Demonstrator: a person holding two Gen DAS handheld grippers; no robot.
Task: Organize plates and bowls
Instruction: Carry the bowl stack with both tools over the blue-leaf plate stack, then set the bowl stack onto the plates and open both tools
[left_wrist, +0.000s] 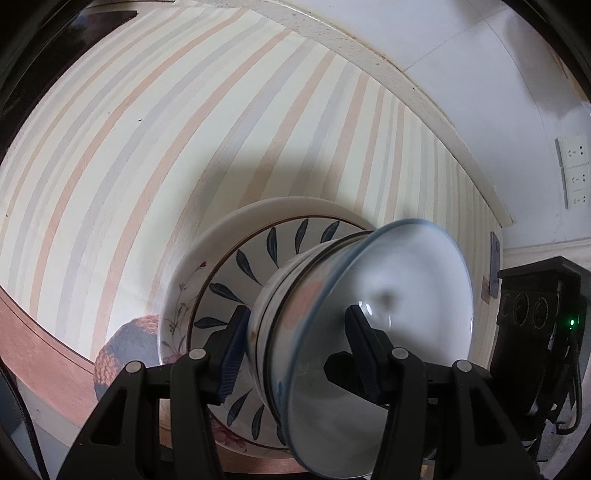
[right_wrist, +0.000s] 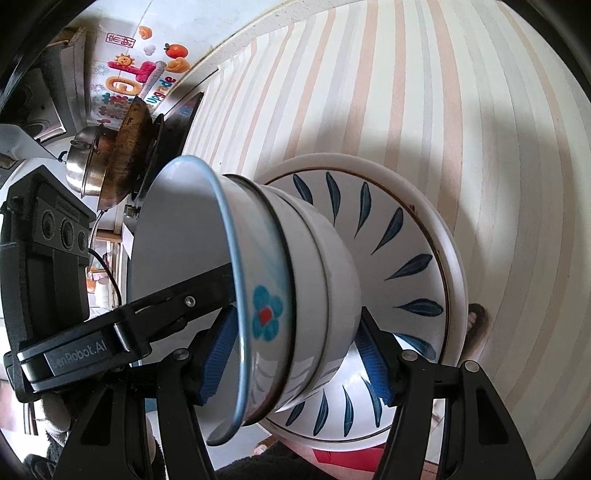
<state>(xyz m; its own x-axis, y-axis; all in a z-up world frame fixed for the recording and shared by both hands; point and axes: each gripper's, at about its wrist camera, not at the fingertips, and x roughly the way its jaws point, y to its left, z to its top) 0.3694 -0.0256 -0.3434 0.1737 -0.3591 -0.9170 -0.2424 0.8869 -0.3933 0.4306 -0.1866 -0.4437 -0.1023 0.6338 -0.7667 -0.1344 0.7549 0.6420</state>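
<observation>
Bowls nested three deep sit centre-low in both views, on a leaf-pattern plate over a white plate. Left gripper clamps the top bowl's rim; right gripper straddles the bowls, contact unclear

The table has a top with long stripes in cream, soft orange and pale blue-grey. A white edge runs along its far side, next to the wall. A big white plate lies flat on the stripes. A plate with dark blue leaves sits on top of it, and a stack of bowls sits on that one. A dark shadow falls on the stripes just behind the plates.

In the right wrist view the same striped table carries the white plate.
</observation>
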